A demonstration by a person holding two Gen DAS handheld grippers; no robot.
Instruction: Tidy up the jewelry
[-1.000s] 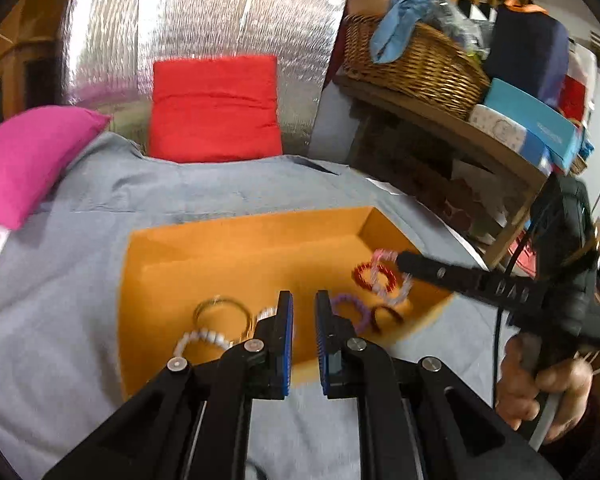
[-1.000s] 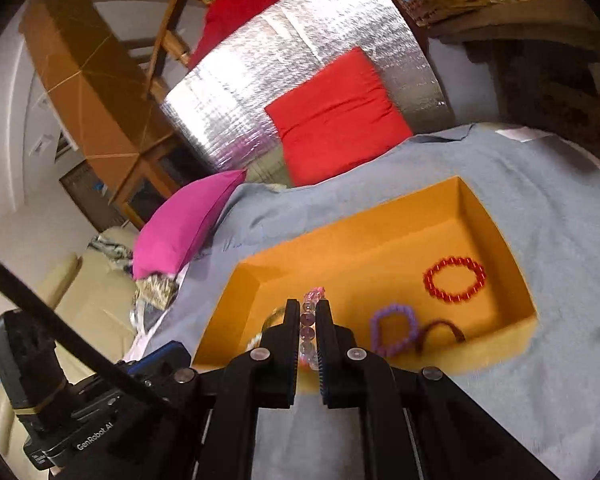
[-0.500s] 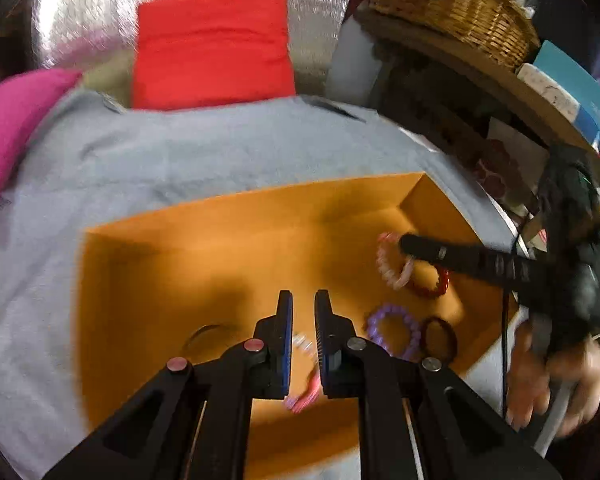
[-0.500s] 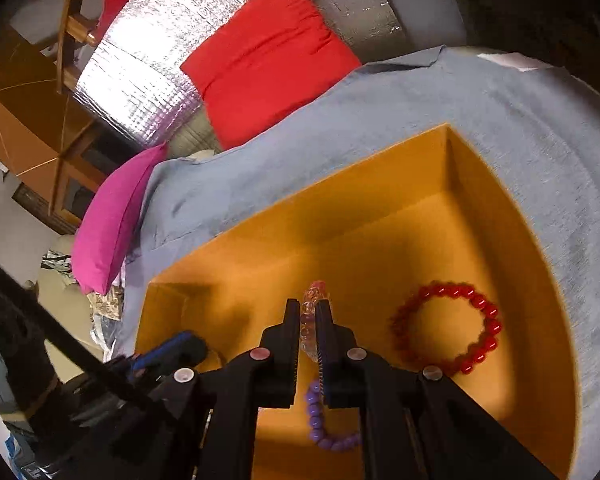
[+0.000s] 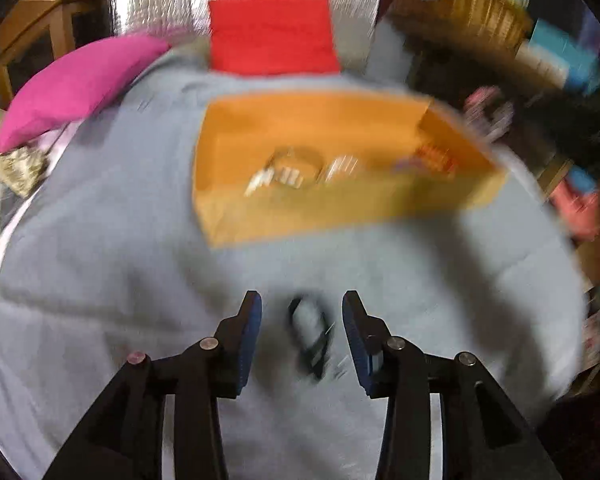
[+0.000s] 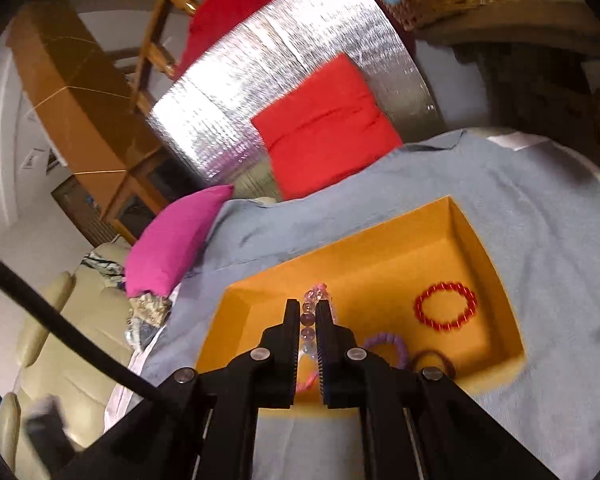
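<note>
A pale pink bead bracelet sits pinched in the clenched right claw above the orange tray, which holds a red bracelet and purple one. Only the blurred left view shows the spread left claw over a dark band on the grey cloth

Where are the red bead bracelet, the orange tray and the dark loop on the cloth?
red bead bracelet point(image 6: 446, 307): right wrist view, on its bead ring, left arc.
orange tray point(image 6: 486, 256): right wrist view, right inner wall.
dark loop point(image 5: 309, 334): left wrist view, blurred band, between the open tongs.
</note>
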